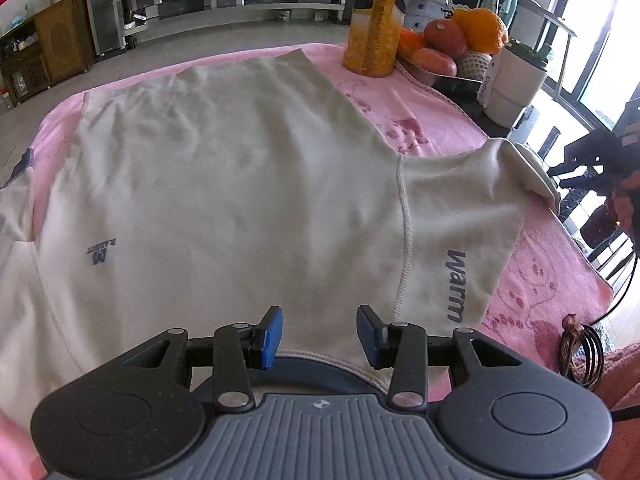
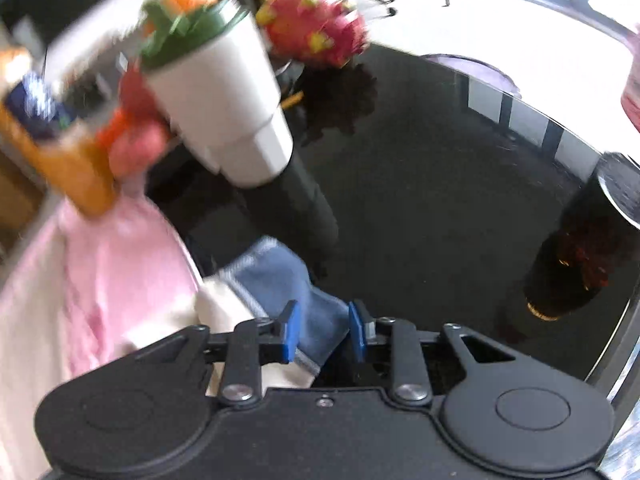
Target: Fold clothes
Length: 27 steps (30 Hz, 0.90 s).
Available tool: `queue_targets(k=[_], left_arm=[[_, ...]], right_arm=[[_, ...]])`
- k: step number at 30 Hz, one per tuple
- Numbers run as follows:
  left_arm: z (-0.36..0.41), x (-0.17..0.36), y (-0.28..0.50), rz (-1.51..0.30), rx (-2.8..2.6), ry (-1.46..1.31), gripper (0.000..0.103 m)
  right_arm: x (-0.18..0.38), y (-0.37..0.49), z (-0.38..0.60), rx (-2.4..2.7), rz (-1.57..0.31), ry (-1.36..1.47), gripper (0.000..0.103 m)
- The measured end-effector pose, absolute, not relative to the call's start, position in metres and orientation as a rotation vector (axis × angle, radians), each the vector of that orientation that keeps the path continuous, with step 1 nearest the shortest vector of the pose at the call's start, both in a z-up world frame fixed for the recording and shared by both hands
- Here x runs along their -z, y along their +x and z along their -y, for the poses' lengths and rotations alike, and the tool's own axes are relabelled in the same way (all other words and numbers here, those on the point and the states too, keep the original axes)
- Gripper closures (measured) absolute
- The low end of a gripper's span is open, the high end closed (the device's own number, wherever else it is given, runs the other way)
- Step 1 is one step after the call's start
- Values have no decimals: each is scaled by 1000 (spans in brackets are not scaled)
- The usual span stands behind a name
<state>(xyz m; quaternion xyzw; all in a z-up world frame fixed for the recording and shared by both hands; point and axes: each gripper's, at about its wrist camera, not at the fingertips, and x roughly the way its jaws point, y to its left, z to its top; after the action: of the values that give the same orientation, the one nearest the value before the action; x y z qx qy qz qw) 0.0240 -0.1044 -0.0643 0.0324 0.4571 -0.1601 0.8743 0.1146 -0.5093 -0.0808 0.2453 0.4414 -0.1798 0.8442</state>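
Observation:
A cream long-sleeved shirt [image 1: 240, 180] lies spread flat on a pink cloth [image 1: 400, 92], its collar toward me. My left gripper [image 1: 320, 334] hovers open just above the neckline with nothing between its blue pads. The shirt's right sleeve [image 1: 460, 220], printed "Warm", runs out to the table's right edge, where its end is lifted. In the right wrist view the sleeve's blue cuff [image 2: 280, 276] lies between the pads of my right gripper [image 2: 323, 334]. The jaws stand apart, the cuff rests loosely against the left pad, and the view is blurred.
A metal tray of fruit [image 1: 440, 52], a tall yellow bottle [image 1: 372, 20] and a white cup [image 1: 516, 84] stand at the far right. The white cup [image 2: 224, 100] and a dragon fruit [image 2: 316, 28] sit on dark glass table [image 2: 440, 200] beyond the cuff. A black cylinder [image 2: 580, 260] stands right.

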Motion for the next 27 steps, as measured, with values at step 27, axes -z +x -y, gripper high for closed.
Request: queue_targets(k=[27], left_arm=[[133,74,34,-994,381,106,62]], right_arm=[[45,169,532,657,-550,280,97]])
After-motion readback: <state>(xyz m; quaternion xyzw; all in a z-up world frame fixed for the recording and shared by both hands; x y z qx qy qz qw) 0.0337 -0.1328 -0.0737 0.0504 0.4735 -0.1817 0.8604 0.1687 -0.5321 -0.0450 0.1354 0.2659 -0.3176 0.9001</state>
